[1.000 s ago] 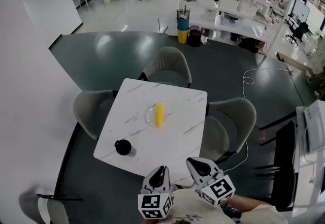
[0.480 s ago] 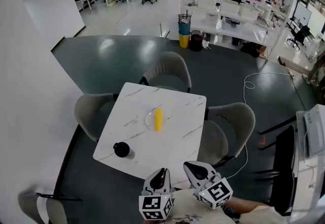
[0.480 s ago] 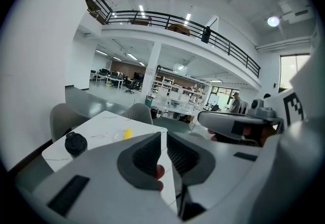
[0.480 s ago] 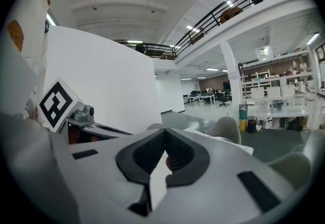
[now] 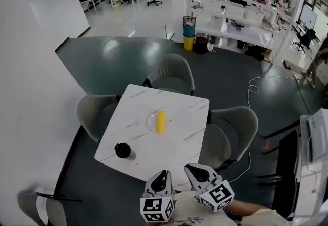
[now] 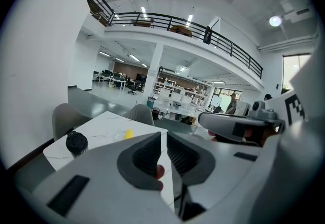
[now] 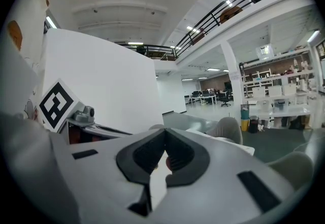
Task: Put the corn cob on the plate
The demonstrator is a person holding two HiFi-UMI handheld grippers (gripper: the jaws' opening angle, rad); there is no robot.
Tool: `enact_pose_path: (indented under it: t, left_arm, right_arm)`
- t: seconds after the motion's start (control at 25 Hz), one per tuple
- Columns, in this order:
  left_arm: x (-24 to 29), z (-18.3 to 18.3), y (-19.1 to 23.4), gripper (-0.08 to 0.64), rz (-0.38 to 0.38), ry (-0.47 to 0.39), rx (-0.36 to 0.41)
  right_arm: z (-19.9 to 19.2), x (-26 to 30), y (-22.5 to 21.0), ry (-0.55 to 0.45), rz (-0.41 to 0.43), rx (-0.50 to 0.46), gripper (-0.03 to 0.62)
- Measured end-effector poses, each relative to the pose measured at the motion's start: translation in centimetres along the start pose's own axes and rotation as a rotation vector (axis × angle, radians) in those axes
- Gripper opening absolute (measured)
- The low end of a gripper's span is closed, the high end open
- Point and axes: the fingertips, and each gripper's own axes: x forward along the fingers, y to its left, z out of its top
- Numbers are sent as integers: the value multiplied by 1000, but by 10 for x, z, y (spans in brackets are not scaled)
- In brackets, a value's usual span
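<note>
A yellow corn cob point(image 5: 161, 120) lies on a small clear plate point(image 5: 150, 119) near the middle of the white marble table point(image 5: 179, 140). In the left gripper view the corn cob point(image 6: 128, 134) shows far off, beyond the jaws. My left gripper point(image 5: 164, 175) and right gripper point(image 5: 192, 168) hover side by side at the table's near edge, close to my body and well short of the plate. The left gripper point(image 6: 163, 134) is shut with nothing between its pads. The right gripper point(image 7: 163, 132) has its tips together and is likewise empty.
A cup with a black lid point(image 5: 123, 150) stands at the table's near left corner. Grey chairs sit at the far side point(image 5: 169, 71), the left point(image 5: 92, 115) and the right point(image 5: 233, 125). A cable point(image 5: 253, 89) trails on the dark floor to the right.
</note>
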Motion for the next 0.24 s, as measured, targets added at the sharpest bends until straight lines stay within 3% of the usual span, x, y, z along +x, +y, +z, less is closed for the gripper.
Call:
enact_pose_path:
  t: [0.24]
  left_arm:
    - [-2, 0, -4, 41, 0, -7, 0]
  right_arm:
    - [-1, -5, 0, -2, -3, 0, 3]
